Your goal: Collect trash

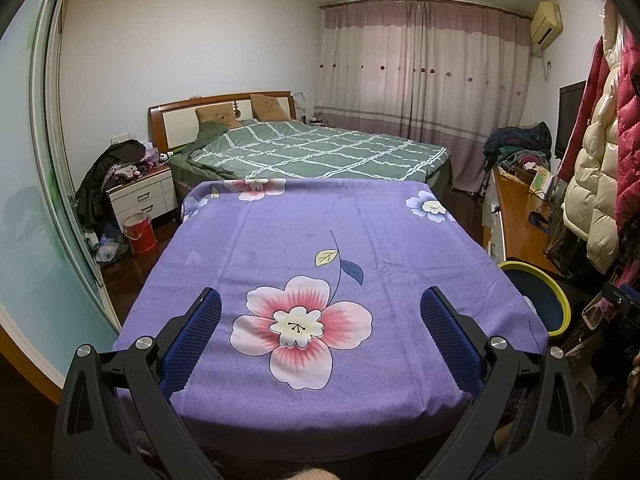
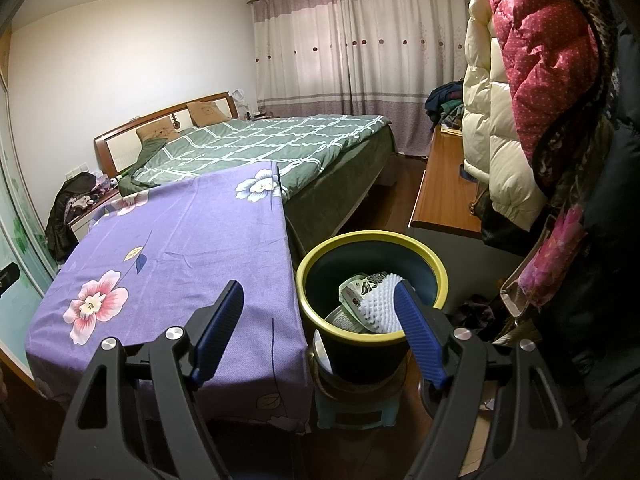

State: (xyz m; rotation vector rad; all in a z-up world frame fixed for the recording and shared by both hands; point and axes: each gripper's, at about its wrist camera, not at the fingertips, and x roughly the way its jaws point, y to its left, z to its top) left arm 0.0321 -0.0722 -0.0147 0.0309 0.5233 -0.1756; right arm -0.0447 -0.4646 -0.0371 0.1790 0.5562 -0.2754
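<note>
Left wrist view: looking down over a table draped in a purple floral cloth (image 1: 280,248), its top lying bare. Left gripper (image 1: 320,300) hovering above the near end with its jaws spread wide and nothing between them, blue pads (image 1: 200,332) flanking the big pink flower print. Showing at the right edge, just beside the table, part of a yellow-rimmed bin (image 1: 558,292), dark inside; contents hidden from this angle. Standing beyond the table, a bed with a green checked quilt (image 1: 312,152); at far left a white nightstand (image 1: 144,196) piled with clothes, with a red bucket (image 1: 140,234) on the floor near it. Closing off the far wall, pale curtains (image 1: 420,64); hanging at right, padded coats (image 1: 600,160).

Right wrist view: right gripper (image 2: 320,292) also standing released, jaws wide apart and empty, left finger over the cloth's near right edge, right finger over the bin (image 2: 424,248). Sitting just right of the table on a small stool (image 2: 352,412), touching it. Lying inside the bin, the trash (image 2: 368,304): a crumpled printed wrapper and a white bumpy piece, partly hidden behind the right finger. Running along the right wall, a wooden cabinet top (image 2: 444,184) under the coats (image 2: 532,80).
</note>
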